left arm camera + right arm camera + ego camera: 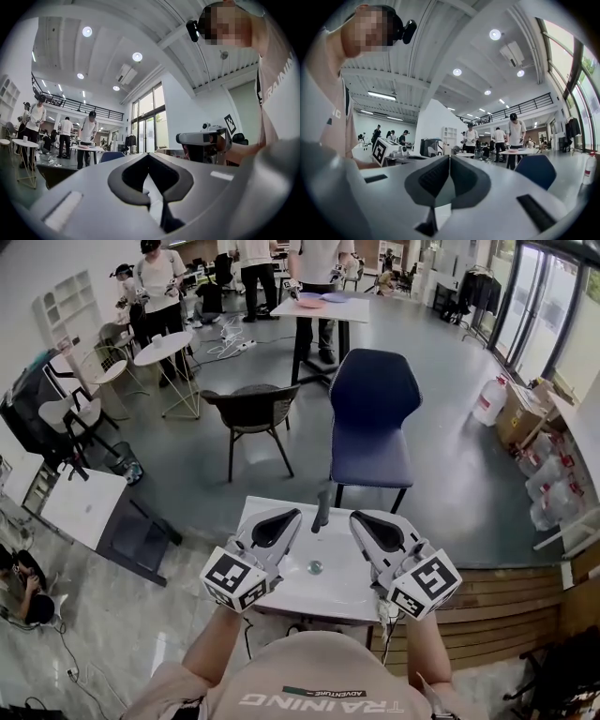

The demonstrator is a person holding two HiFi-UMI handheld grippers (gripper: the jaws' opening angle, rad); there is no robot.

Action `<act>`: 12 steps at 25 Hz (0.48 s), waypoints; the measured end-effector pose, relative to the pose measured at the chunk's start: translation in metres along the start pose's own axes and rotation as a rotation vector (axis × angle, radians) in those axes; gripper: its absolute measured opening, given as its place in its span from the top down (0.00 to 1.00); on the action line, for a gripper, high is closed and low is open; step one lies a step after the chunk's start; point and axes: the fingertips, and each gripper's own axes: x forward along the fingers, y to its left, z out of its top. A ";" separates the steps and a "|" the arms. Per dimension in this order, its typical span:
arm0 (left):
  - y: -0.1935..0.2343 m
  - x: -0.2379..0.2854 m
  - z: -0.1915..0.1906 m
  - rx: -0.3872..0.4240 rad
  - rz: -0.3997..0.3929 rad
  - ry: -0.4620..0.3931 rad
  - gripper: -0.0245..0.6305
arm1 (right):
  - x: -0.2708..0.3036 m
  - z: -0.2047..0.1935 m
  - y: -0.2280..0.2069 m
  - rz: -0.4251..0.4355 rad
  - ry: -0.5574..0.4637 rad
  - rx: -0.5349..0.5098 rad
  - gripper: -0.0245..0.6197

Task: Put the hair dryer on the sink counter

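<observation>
- Left gripper [148, 155], bottom centre: jaws together, tips touching, empty.
- Right gripper [202, 138], centre right, held level.
- People [89, 127] stand at a table [87, 148], centre left.

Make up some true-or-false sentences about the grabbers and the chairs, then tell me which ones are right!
1. The left gripper and the right gripper are both shut and empty. True.
2. The chair beyond the white counter is red. False: it is blue.
3. The grippers rest on the floor. False: they are held above the counter.
4. People stand at a far table. True.
</observation>
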 end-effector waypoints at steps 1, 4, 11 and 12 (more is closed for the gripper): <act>-0.001 0.001 0.000 0.003 0.004 0.003 0.95 | -0.003 0.001 -0.002 -0.016 -0.001 0.001 0.94; -0.003 0.003 0.000 0.011 0.019 0.016 0.95 | -0.012 0.000 -0.012 -0.078 0.004 0.020 0.95; -0.007 0.002 -0.004 0.003 0.006 0.043 0.95 | -0.024 -0.008 -0.019 -0.140 0.018 0.066 0.95; -0.007 0.002 -0.004 0.002 0.005 0.045 0.95 | -0.026 -0.007 -0.019 -0.145 0.017 0.062 0.95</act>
